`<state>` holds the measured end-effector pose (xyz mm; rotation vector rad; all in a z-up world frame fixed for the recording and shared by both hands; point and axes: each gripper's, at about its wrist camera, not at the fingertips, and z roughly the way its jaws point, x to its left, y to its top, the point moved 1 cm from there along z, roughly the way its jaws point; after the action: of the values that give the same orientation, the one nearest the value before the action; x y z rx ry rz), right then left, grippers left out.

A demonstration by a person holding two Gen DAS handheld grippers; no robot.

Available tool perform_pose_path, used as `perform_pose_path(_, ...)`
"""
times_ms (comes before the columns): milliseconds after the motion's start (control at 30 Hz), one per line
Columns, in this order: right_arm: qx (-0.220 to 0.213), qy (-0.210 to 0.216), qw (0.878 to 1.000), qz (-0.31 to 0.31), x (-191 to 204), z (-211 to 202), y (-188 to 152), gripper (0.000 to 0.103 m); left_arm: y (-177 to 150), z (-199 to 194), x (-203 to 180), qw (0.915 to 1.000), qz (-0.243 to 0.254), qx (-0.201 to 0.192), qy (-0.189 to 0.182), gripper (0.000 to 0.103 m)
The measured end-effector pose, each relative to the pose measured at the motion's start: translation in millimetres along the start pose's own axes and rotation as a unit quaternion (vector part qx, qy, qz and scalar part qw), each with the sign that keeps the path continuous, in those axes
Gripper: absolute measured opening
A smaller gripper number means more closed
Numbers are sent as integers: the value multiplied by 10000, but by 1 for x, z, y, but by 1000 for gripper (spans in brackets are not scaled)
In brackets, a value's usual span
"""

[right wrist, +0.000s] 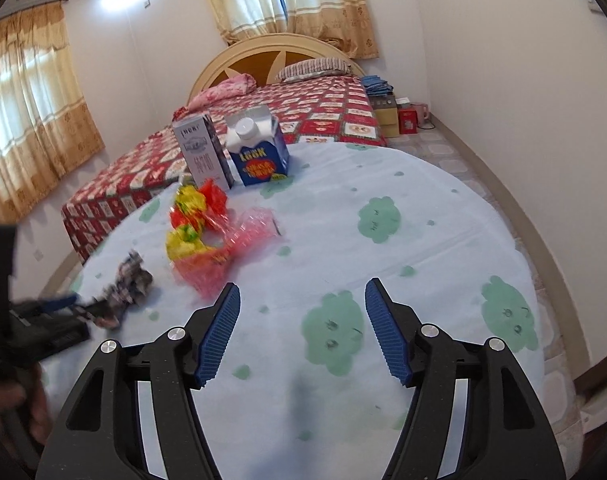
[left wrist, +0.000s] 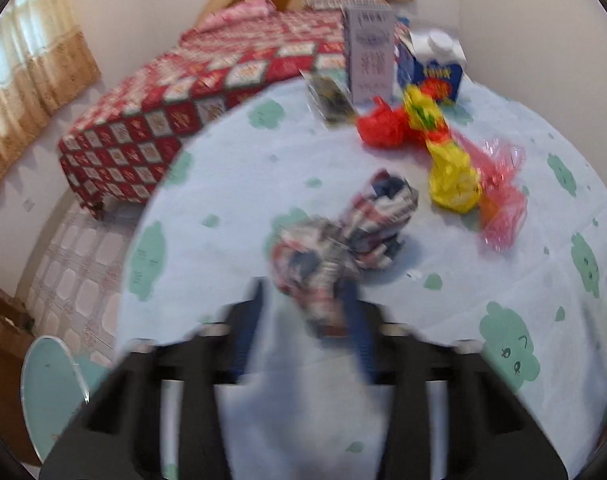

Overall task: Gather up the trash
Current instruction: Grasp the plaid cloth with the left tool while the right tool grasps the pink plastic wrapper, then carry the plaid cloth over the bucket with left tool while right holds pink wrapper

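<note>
Two grippers work over a round worktop [right wrist: 423, 240] covered in a pale blue cloth with green cloud prints. At the lower centre of the left wrist view, the left gripper [left wrist: 307, 304] has its blue pads pressed against a crumpled red, white and blue wrapper [left wrist: 315, 264], though motion blur softens the contact. A second wrapper of the same pattern [left wrist: 383, 220] lies just beyond it. Further toward the upper right of that frame sit red, yellow and pink plastic scraps [left wrist: 455, 160], then a grey carton [left wrist: 369, 56] and a blue carton [left wrist: 439, 68]. The right gripper [right wrist: 301, 330] hangs spread wide, holding nothing, above bare cloth.
</note>
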<state>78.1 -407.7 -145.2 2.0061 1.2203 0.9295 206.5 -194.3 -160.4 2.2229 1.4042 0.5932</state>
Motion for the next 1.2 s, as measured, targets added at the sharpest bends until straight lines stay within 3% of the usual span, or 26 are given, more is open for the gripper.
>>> perform_pose_path(100,-31,83,9999,-102,20,6,7,66,-1,3,1,10000,0,29,-76,7)
perform_pose_path(300,157,286,9992,-220,57,26,17,66,-8,-21,30,9998,-87,-156,6,6)
perform_pose_path(533,945,-64,9950,-326,85,72,14,64,-36,-54,82,9989,-269,-303,220,6)
perform_pose_path(600,1127,16,9934,-225,78,73,9,23,-44,-63,95,9987,-317,-341,228,6)
perform_pose_path(700,1076,65,9936,-341,72,59,0,14,-58,-76,111,9981,-381,-403,265,6)
perform_pose_path(933,614,290,9963,-525,70,22,-19,11,-93,-105,153,9956,-658,-475,466,6)
perform_pose_path(1200,240,786,9901,-1139,120,-11,-39,11,-117,-127,178,9923,-882,-535,691,6)
